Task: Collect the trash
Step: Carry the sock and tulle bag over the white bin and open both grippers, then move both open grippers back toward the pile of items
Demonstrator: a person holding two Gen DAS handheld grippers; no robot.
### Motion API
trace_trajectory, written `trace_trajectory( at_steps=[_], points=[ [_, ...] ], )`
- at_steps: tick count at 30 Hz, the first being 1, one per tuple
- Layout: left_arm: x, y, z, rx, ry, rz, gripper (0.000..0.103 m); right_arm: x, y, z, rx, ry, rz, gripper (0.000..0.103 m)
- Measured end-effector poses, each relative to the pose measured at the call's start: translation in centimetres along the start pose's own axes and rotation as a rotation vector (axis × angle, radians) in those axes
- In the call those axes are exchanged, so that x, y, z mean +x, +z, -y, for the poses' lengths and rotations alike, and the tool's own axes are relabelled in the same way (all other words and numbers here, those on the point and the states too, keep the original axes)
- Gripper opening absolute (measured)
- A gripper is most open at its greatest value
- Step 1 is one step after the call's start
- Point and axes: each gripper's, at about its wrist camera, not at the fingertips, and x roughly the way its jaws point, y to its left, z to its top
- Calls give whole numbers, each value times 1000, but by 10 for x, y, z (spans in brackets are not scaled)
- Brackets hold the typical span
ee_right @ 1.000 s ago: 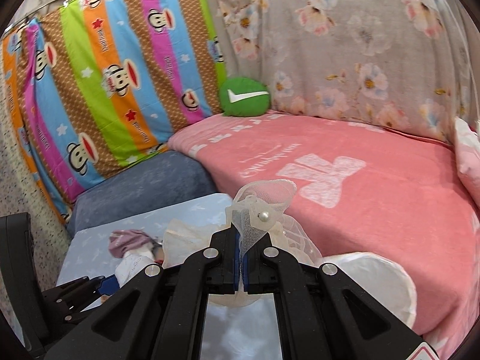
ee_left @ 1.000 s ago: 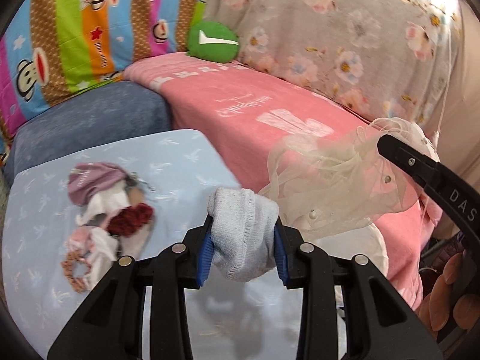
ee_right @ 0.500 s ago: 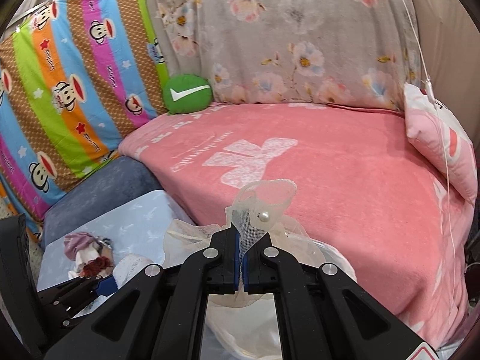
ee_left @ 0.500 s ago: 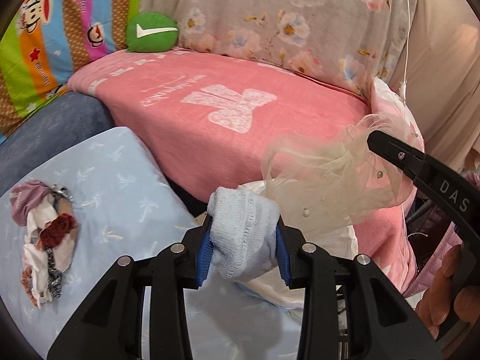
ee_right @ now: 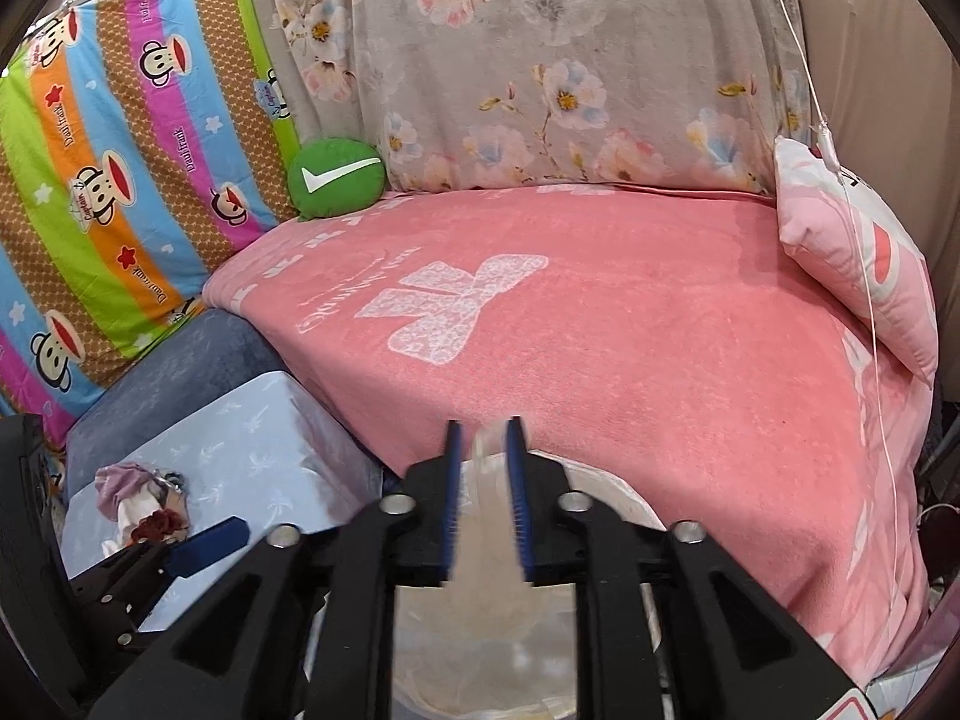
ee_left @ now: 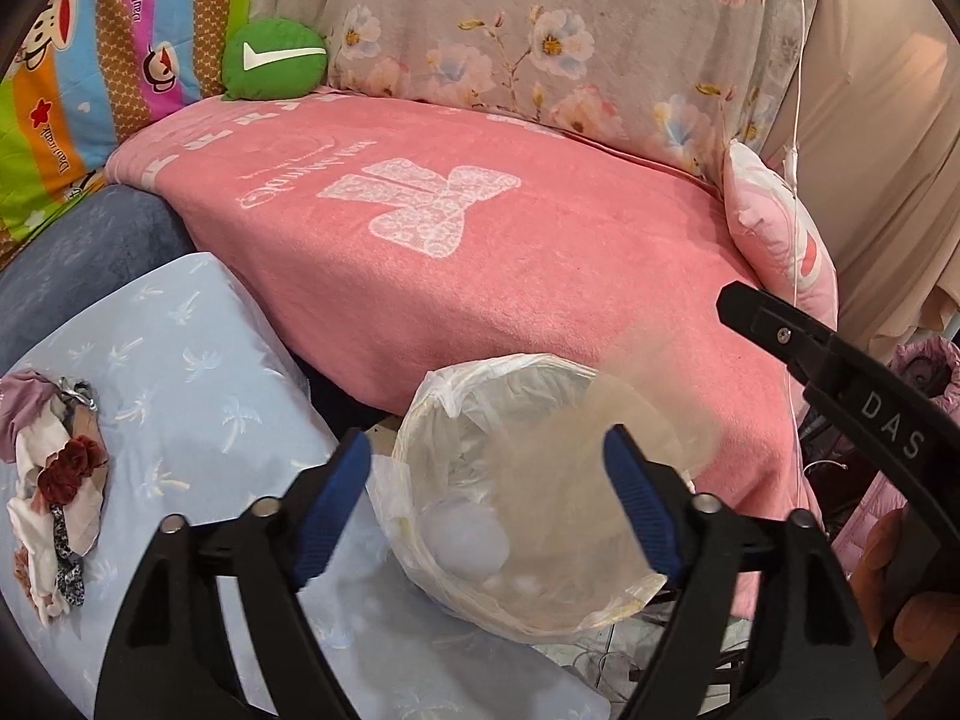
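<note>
Left gripper (ee_left: 486, 468) has just opened wide; right gripper (ee_right: 485, 456) has just parted slightly, both angled downward.

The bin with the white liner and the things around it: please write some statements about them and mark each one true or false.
1. The bin stands in front of the pink blanket. True.
2. The left hand-held gripper is shut on a grey sock. False: its jaws have just been opening and stand wide, nothing between them.
3. A pile of small scraps lies on the light blue cloth. True.
4. The green cushion lies inside the bin. False: it sits at the back of the blanket.
5. The sheer fabric shows between the right hand-held gripper fingers. True; it is blurred.
</note>
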Motion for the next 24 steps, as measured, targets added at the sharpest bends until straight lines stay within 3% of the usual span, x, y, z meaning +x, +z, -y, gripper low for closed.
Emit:
trace_trajectory(
  at_steps=[4,10,24],
  points=[
    [2,0,1,1,14,-2,79,-5,1,-2,-7,0,13,39],
    [-2,-1,-4,-12,33,7,79,-9,0,-5,-17,6,20,46],
    [-18,-11,-30,-64,86,21,79,-9,-16,-37,-72,56,-18,48]
  ],
)
